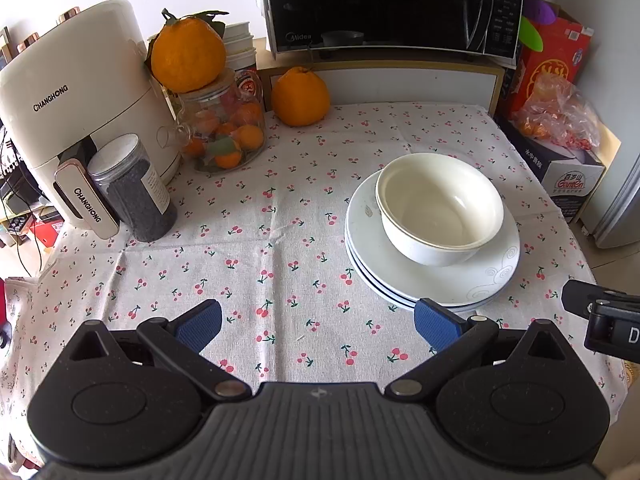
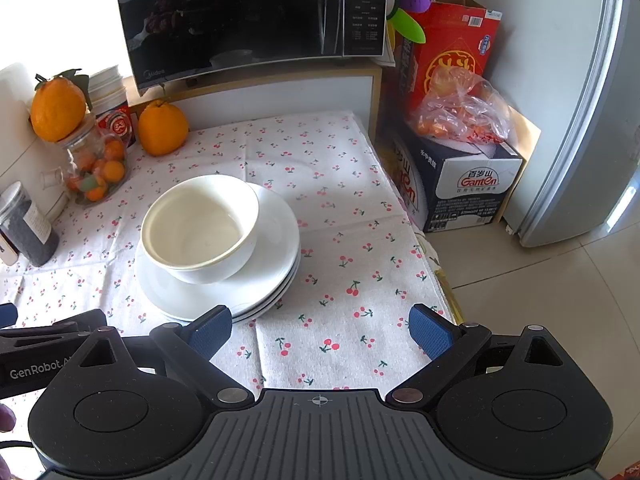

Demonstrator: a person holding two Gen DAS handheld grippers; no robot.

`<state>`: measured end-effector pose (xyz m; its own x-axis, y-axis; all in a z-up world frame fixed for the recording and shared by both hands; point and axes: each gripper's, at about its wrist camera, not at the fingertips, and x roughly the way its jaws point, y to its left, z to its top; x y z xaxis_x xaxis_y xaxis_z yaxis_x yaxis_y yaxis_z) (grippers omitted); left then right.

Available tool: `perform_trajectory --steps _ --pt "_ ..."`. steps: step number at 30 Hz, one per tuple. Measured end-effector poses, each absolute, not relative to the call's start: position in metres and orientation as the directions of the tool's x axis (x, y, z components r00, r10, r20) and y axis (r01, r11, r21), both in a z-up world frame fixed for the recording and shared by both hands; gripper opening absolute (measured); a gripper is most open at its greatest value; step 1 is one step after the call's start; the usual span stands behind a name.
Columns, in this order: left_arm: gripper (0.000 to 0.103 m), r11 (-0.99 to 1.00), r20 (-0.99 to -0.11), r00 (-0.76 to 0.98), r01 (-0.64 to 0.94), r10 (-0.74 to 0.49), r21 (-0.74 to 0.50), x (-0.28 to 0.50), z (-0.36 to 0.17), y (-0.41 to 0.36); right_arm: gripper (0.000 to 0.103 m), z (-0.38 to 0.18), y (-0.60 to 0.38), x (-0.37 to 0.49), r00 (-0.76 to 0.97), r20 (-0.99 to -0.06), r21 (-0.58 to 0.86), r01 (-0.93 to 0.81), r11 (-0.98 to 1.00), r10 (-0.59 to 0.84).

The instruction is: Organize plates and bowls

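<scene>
Stacked white bowls [image 1: 440,210] sit on a stack of white plates [image 1: 480,280] on the cherry-print tablecloth, right of centre. They also show in the right wrist view, the bowls [image 2: 200,228] on the plates [image 2: 276,236]. My left gripper [image 1: 318,326] is open and empty, low over the cloth, with its right finger near the plates' front rim. My right gripper [image 2: 320,330] is open and empty, just in front and to the right of the plates. Part of the right gripper's body [image 1: 600,320] shows at the right edge of the left wrist view.
An air fryer [image 1: 76,104], a dark-filled jar [image 1: 132,188], a glass jar of fruit [image 1: 224,132] topped by an orange, and another orange [image 1: 300,96] stand left and back. A microwave [image 1: 392,4] sits on a shelf behind. Boxes [image 2: 460,184] and a fridge [image 2: 592,120] stand right of the table.
</scene>
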<state>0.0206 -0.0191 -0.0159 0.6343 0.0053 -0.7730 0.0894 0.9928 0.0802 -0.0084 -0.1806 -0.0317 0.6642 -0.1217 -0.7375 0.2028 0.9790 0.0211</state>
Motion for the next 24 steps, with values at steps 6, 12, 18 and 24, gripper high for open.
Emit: perform_trajectory --steps 6,12,18,24 --pt "0.103 0.993 -0.773 0.634 0.083 0.012 0.083 0.0209 -0.0158 -0.0188 0.097 -0.0320 -0.1805 -0.0084 0.664 -0.737 0.021 0.203 0.979 -0.123" --pt "0.103 0.993 -0.772 0.635 0.086 0.011 0.084 0.0209 -0.0157 -0.0182 0.097 -0.0320 -0.1805 -0.0081 0.664 -0.737 0.021 0.203 0.979 -0.122" --pt "0.103 0.992 -0.772 0.636 0.087 0.012 0.087 0.0209 -0.0155 -0.0183 0.097 -0.0321 -0.1805 -0.0077 0.664 -0.737 0.020 0.203 0.979 -0.123" --pt "0.103 0.992 -0.773 0.635 0.087 0.012 0.086 0.0208 -0.0157 -0.0183 0.097 -0.0325 -0.1805 -0.0077 0.663 -0.738 0.022 0.204 0.979 -0.122"
